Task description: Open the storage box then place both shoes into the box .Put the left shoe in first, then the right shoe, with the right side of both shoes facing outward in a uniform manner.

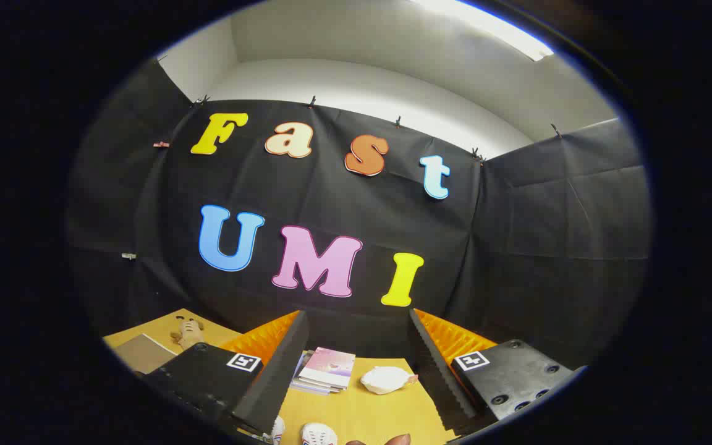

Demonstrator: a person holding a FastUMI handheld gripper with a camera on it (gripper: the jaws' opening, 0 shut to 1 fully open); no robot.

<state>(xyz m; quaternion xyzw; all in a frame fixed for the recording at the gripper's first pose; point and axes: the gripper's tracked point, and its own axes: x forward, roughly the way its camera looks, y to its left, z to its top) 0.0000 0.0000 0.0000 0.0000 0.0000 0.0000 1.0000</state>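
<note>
Nothing looks done: tool [356, 346] gapes empty above the worktop [362, 408], shoe [319, 434] below, untouched

gripper [356, 371]: you hold it tilted upward, aimed at the booth's back wall | fingers [282, 364]: spread wide apart, nothing pressed between them | jaws: open, both ridged inner faces in sight | fingertip [396, 440]: a bit of yours peeks in below the fingers
</note>
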